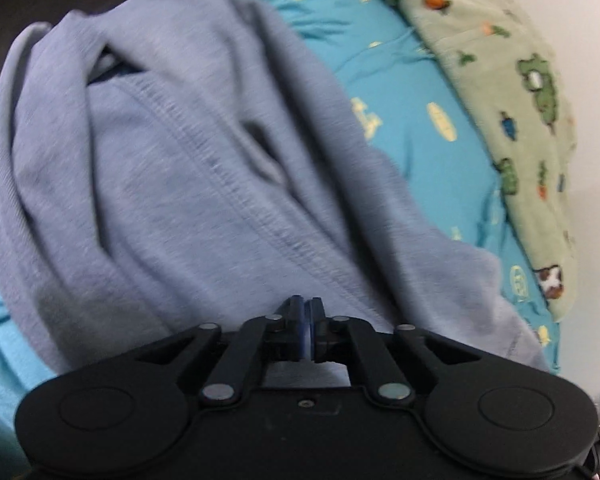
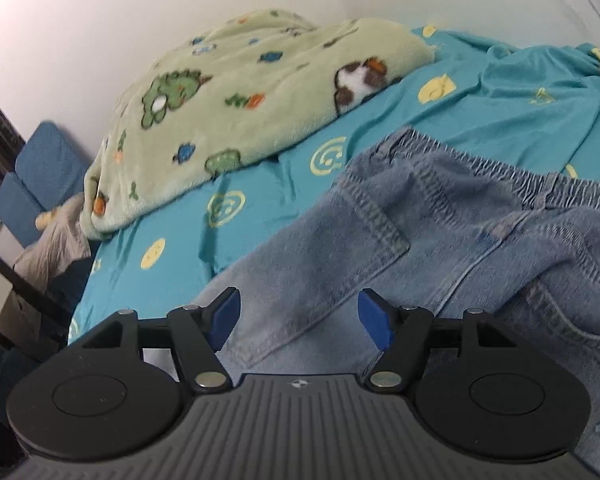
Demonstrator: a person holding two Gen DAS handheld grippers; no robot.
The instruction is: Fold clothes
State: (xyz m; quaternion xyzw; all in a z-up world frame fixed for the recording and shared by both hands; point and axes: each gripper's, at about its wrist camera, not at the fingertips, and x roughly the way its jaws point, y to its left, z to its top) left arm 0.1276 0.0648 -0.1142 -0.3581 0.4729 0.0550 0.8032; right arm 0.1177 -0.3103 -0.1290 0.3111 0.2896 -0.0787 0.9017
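- Left gripper (image 1: 307,312): jaws drawn together, blue pads nearly touching; whether any cloth is pinched between them cannot be told, as the tips sit right at the edge of the grey garment (image 1: 188,168)
- Grey garment: a soft knit piece, rumpled in broad folds with a stitched seam running across it, lying on the turquoise bedsheet (image 1: 416,128) and filling most of the left wrist view; the picture is motion-blurred
- Right gripper (image 2: 299,316): jaws standing wide, blue pads well apart, nothing pressed between them; it hangs above the jeans (image 2: 440,240)
- Jeans: light blue denim, spread on the bedsheet with the elastic waistband toward the far side and a back pocket facing up, directly ahead of the right gripper's open jaws
- Green fleece blanket (image 2: 236,112): printed with cartoon animals and trees, bunched along the far side of the bed against the white wall (image 2: 120,20)
- Bedsheet pattern: yellow round motifs on turquoise
- Blue cushion (image 2: 40,172): beyond the bed's end at the left of the right wrist view
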